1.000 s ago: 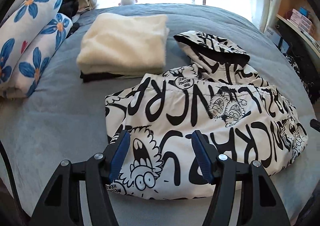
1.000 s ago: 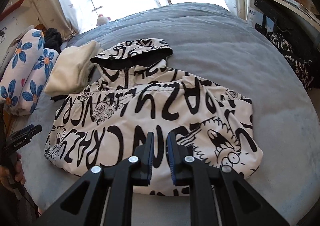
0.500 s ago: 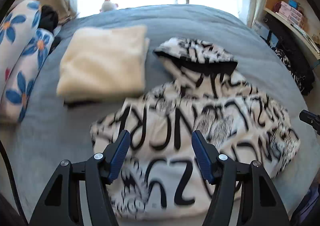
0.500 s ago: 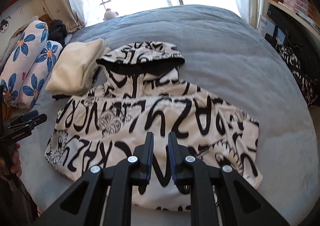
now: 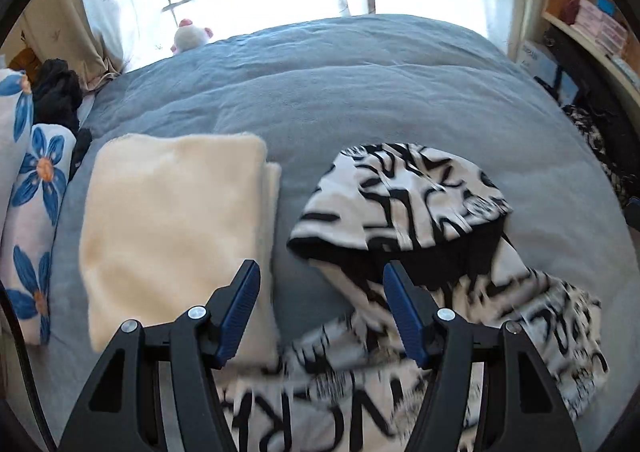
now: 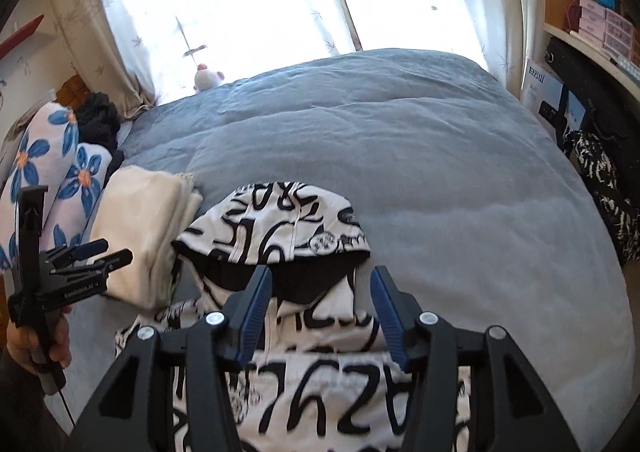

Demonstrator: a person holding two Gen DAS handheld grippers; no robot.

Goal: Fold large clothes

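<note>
**Both grippers now over the hood**

Left wrist: your left gripper [image 5: 318, 316] hangs released, now above the printed hoodie's [image 5: 400, 392] hood [image 5: 400, 195] on the bed [image 5: 360, 91].

Right wrist: your right gripper [image 6: 320, 318] has just been opening, nothing between its pads; the hood [image 6: 280, 223] fold looks next.

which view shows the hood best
The right wrist view: the hood lies sharp and whole, centred just beyond the open right gripper. The left wrist view shows it whole too, but blurred and off to the right.
</note>
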